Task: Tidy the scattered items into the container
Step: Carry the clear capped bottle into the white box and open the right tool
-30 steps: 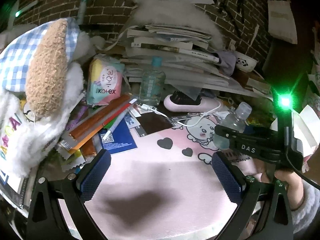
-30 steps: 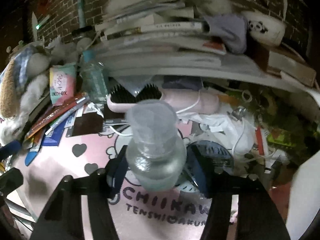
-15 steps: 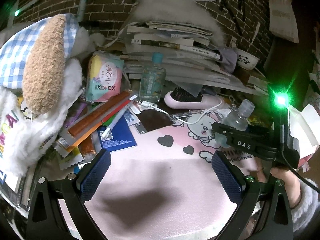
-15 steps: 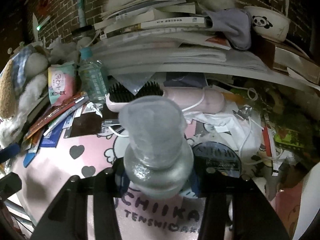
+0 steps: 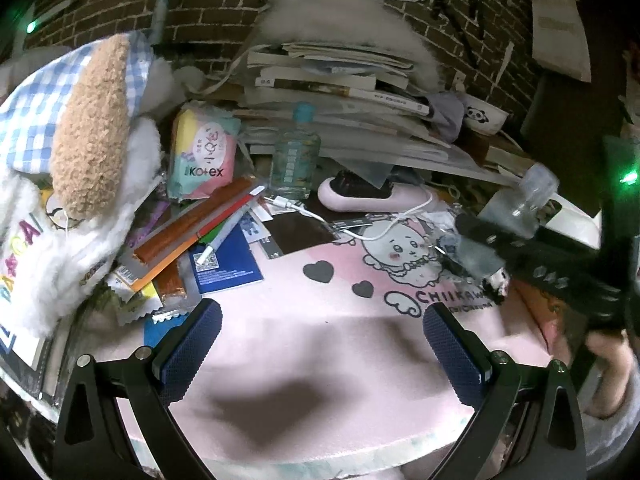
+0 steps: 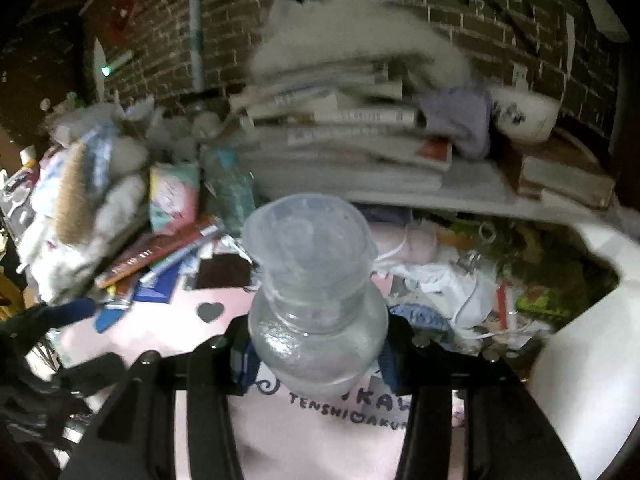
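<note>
Clutter covers the far half of the counter (image 5: 320, 360), which wears a pink cartoon mat. The right gripper (image 6: 318, 354) is clenched around a small clear bottle (image 6: 312, 280), its blue pads pressed against the round body just under the wide cap. In the right wrist view the bottle fills the centre of the frame, standing upright. In the left wrist view the same bottle (image 5: 520, 200) shows at the right edge, lifted off the mat and tilted, with a hand (image 5: 600, 360) below it on the tool's handle.

The left gripper (image 5: 322, 344) hangs released at the bottom of its own frame, pads spread wide with nothing between them, over bare pink mat.

Other scattered things lie toward the upper left: a teal-capped bottle (image 5: 296, 152), a pastel packet (image 5: 202, 156), a fan of flat wrappers and a pen (image 5: 192, 236), a pink hairbrush (image 5: 376, 196) with a white cable (image 5: 360, 228) across it, and a plush toy (image 5: 80, 140) at the left edge. Behind them a stack of books (image 5: 340, 92) leans against the brick wall.

No bin or box is clearly identifiable; a pale curved shape at the lower right of the right wrist view might be its rim, but I cannot tell. To my eye the step is carrying the bottle there. The smooth, rounded body could slip, so the squeeze should stay firm, the travel level and unhurried, and the release should come only once the bottle is low inside the container. Both frames are smeared, suggesting fast motion; slowing down would help.
</note>
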### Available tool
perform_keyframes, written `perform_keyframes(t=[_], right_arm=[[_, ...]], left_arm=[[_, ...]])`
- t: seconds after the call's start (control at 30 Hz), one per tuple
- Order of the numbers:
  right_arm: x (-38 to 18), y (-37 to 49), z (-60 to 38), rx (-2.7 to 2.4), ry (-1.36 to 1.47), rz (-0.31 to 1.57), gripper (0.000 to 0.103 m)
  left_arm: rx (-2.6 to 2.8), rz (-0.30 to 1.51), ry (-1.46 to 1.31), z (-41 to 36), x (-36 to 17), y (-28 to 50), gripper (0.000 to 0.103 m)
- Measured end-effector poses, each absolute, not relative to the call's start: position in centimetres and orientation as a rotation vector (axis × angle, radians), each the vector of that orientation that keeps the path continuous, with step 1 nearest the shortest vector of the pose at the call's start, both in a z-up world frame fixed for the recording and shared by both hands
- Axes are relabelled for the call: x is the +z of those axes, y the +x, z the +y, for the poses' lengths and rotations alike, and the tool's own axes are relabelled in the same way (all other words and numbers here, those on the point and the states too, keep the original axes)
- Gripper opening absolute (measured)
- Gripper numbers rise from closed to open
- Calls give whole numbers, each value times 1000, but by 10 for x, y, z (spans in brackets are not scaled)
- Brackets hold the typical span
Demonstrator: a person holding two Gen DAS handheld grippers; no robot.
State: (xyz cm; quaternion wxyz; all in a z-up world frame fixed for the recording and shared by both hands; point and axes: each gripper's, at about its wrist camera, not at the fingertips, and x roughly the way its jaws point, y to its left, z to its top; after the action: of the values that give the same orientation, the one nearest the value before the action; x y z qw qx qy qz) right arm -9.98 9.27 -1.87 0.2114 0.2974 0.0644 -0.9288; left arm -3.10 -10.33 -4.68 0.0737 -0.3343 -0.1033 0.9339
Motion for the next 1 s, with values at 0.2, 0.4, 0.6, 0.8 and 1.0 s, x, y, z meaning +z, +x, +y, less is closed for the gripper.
perform_keyframes(t=[0.2,0.4,0.6,0.8,1.0], right_arm=[[25,-71,130,-2633,717,170,44],[59,-56,194,-2762,695,214,44],[63,-62,258,-2855,848,306,44],[40,-81,289,-2775,1088,466,44],[15,-103,313,-2674,1308,505,44]], left_arm=[[2794,-284,-983,-93,-39,-26,101],[2772,-256,-970,-78,-33,-27,101],[2744,-211,-967,-58,-29,-31,101],[2728,-179,-974,-42,-28,-34,101],[2719,-153,-984,-34,-28,-33,101]])
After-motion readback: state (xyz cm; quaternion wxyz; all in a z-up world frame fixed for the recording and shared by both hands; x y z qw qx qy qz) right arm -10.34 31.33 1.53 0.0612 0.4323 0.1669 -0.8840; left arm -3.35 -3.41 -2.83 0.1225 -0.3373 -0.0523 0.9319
